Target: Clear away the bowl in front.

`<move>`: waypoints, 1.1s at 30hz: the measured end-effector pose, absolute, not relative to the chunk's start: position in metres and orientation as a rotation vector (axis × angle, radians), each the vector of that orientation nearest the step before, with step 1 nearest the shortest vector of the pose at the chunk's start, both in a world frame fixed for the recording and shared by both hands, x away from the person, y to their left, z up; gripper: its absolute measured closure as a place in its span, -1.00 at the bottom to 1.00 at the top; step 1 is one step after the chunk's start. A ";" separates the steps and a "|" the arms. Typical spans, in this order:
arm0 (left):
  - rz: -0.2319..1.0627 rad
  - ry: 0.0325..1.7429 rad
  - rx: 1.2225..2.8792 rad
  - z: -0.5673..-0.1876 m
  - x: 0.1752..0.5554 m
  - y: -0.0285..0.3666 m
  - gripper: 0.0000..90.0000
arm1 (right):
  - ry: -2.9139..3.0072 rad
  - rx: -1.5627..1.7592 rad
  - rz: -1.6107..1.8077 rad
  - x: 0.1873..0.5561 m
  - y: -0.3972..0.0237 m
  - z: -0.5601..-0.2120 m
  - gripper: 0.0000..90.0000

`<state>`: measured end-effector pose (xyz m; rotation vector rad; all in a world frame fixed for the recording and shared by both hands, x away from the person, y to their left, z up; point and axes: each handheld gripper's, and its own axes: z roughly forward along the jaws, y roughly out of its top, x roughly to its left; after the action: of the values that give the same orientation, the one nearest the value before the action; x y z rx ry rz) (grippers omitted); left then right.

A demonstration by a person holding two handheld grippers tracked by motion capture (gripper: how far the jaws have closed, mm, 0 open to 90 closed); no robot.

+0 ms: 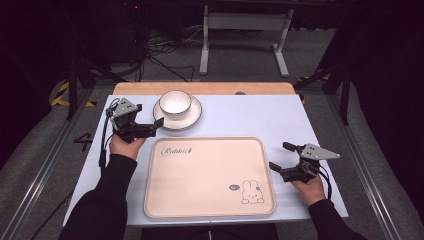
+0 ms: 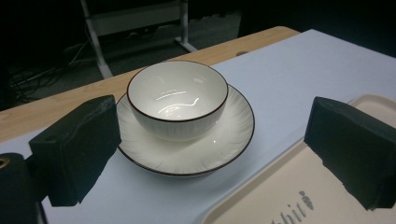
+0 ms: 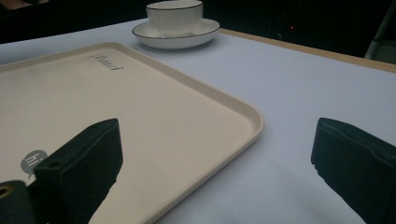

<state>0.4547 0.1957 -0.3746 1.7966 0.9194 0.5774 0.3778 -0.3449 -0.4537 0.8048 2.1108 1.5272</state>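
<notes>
Left tool (image 1: 152,126) is hovering near the counter's (image 1: 260,115) far-left corner, held in the person's left hand (image 1: 125,146); its jaws are standing released, wide apart, with nothing between them. In the left gripper view the two black jaws are framing the bowl and saucer from either side without touching them.

White bowl (image 1: 175,102) with a dark rim is sitting upright and empty on a white ribbed saucer (image 1: 192,119), also dark-rimmed, close to the counter's far edge, left of its middle. The saucer is lying just beyond the tray's far-left corner, apart from it.

Cream tray (image 1: 210,172) is lying flat along the counter's near edge, roughly centred, rounded corners, raised lip. Script lettering is showing near its far-left corner, and a rabbit drawing (image 1: 252,192) with a small grey speech bubble near its near-right corner. Nothing is resting on it.

Right tool (image 1: 282,159) is hovering near the counter's right edge, just beside the tray's right rim, held in the person's right hand (image 1: 310,187). Its jaws are likewise released and gripping nothing; in the right gripper view one jaw is hanging over the tray, the other over bare counter.
</notes>
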 end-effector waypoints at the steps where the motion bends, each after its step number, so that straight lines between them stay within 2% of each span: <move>1: 0.579 0.920 1.795 -0.374 0.456 0.195 -0.90 | 2.111 0.804 1.530 0.378 -0.345 -0.454 -0.94; 18: 0.525 0.976 1.784 -0.373 0.488 0.187 -0.90 | 2.111 0.805 1.529 0.378 -0.345 -0.454 -0.94; 33: 0.548 1.005 1.798 -0.368 0.518 0.170 -0.90 | 2.110 0.807 1.531 0.378 -0.345 -0.454 -0.94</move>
<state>0.5184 0.1697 -0.3682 1.7981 1.0053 0.5477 0.3778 -0.3451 -0.4537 0.8068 2.1105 1.5312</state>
